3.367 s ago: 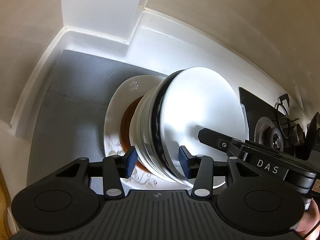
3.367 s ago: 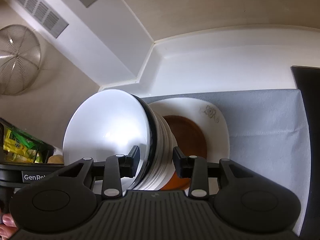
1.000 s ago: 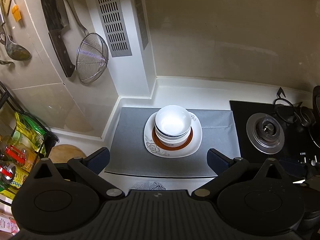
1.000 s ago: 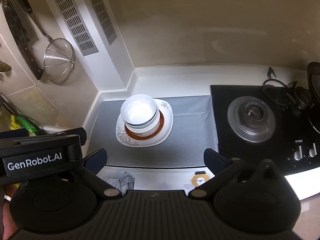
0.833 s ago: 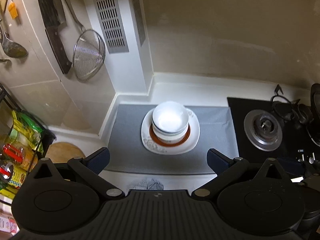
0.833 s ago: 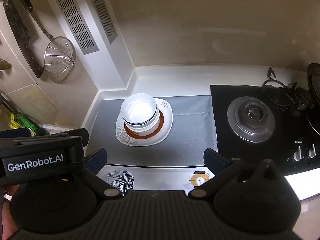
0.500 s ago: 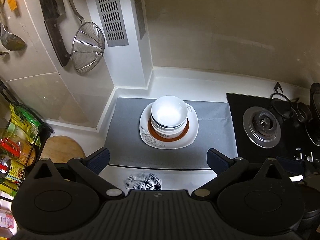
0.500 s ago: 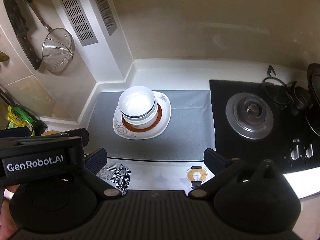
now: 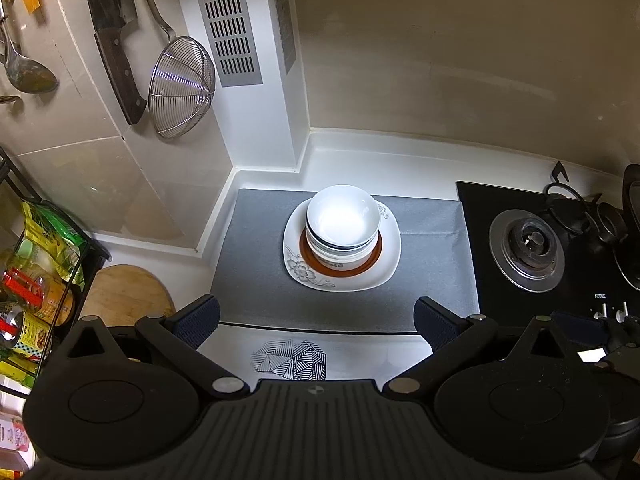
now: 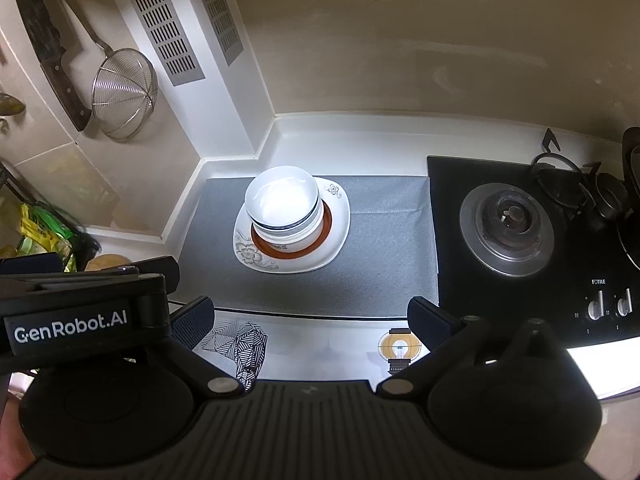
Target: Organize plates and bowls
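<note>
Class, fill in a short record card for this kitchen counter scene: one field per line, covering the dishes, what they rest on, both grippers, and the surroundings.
Bowls: stack of white bowls, nested, upright
Under the bowls: brown-rimmed plate on a white square plate with flower print
Surface: grey mat on the white counter
Left gripper: open, empty, above the counter's near edge
Right gripper: open, empty, also clear of the dishes
Right of mat: black hob with gas burner
Wall: wire strainer and cleaver hanging
</note>
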The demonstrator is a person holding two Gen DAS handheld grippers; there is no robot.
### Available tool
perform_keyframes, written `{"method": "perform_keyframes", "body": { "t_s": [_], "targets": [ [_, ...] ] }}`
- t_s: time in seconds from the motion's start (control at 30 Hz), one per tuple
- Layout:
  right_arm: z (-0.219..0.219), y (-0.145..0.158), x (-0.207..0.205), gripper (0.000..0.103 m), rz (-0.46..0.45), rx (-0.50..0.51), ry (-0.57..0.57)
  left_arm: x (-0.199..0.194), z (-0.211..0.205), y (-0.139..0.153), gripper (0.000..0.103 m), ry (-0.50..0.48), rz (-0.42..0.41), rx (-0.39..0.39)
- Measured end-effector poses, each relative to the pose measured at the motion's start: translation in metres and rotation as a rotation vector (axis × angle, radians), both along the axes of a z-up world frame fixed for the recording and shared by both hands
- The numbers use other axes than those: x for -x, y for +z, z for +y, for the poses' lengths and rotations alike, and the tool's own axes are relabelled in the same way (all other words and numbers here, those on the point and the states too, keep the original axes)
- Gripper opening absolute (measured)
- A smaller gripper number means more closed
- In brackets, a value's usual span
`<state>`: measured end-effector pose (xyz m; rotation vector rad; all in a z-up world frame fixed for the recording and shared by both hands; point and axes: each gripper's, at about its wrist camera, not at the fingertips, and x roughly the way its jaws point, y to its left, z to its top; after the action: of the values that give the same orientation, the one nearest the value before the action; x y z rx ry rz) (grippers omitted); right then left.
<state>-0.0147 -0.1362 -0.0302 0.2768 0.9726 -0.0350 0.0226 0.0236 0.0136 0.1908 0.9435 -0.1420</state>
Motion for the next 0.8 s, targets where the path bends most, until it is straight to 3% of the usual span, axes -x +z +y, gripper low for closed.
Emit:
{"method": "perform_keyframes", "body": {
  "t_s": [0.8],
  "targets": [
    [0.0015, 0.0005, 0.0048, 0.103, -0.002, 0.004, 0.004, 0.0062, -0.0033, -0.0002, 0.103, 0.005, -0.004, -0.015]
  ]
}}
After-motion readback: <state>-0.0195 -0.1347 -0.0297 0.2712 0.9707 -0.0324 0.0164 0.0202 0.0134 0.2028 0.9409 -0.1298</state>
